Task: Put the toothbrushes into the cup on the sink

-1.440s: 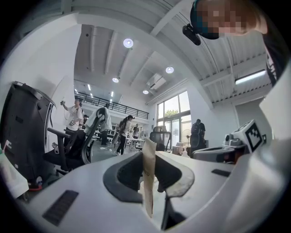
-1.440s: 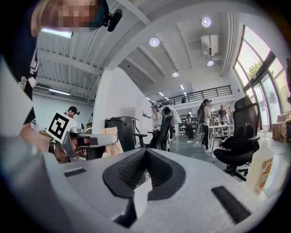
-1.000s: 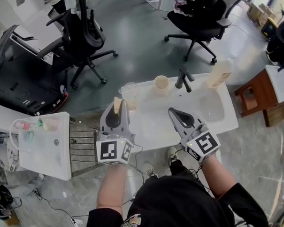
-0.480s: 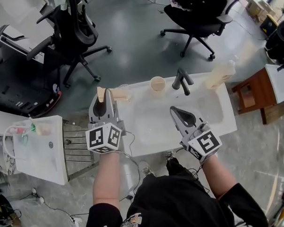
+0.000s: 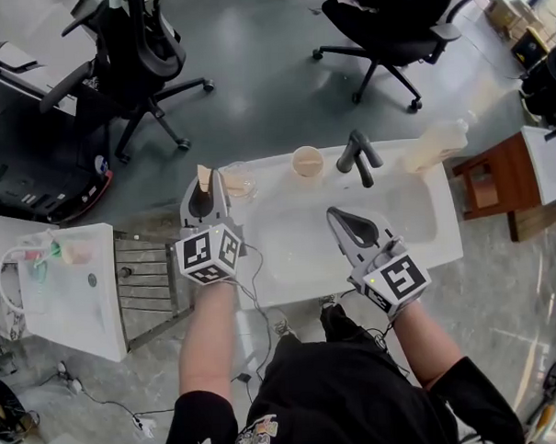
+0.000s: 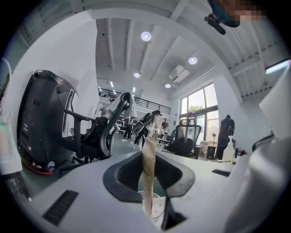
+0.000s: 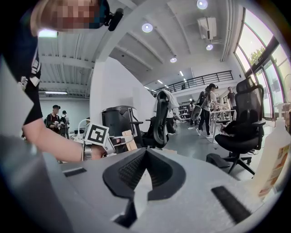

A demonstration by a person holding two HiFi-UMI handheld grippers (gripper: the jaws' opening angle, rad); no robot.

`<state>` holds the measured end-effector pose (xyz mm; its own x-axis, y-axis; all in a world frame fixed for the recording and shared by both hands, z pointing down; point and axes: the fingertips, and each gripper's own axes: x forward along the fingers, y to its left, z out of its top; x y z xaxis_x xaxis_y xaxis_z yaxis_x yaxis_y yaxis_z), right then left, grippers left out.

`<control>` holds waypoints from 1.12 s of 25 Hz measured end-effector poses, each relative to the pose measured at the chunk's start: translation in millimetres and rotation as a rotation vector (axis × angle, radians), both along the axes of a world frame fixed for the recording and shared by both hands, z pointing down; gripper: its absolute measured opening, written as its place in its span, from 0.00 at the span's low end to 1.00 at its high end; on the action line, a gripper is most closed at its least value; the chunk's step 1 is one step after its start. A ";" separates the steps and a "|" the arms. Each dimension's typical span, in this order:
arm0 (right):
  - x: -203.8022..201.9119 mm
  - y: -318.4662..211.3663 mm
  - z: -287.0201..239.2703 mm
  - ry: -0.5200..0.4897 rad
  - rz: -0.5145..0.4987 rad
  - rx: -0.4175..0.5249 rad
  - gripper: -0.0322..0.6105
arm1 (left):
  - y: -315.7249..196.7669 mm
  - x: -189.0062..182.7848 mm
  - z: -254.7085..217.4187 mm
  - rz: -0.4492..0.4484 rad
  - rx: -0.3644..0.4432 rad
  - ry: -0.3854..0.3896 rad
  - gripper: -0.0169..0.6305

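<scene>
so the left gripper [image 5: 203, 188] is clamping the upright toothbrush [image 5: 203, 176], clear cup [image 5: 239, 181] just at its 3 o'clock, right gripper [image 5: 350, 224] shut empty

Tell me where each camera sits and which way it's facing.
Head view: on the person's head, looking down at the sink; forearms, left gripper and right gripper show.
Left gripper view: rides that gripper, looking along jaws clamping a tan strip, toward office chairs.
Right gripper view: along its shut, empty jaws; left forearm shows.
Head and left gripper views share the strip and clear cup.
</scene>
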<state>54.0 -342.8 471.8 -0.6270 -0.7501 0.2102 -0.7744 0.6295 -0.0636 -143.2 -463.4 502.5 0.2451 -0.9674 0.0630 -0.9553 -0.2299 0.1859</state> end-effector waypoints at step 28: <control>-21.8 18.4 -12.3 -0.014 -0.039 0.025 0.06 | 36.8 -24.5 1.3 -0.006 -0.031 -0.112 0.28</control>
<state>32.1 -324.4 459.5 -0.6589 -0.7297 0.1828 -0.7481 0.6610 -0.0580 -167.7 -426.6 503.8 0.2290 -0.9661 0.1192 -0.9719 -0.2199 0.0843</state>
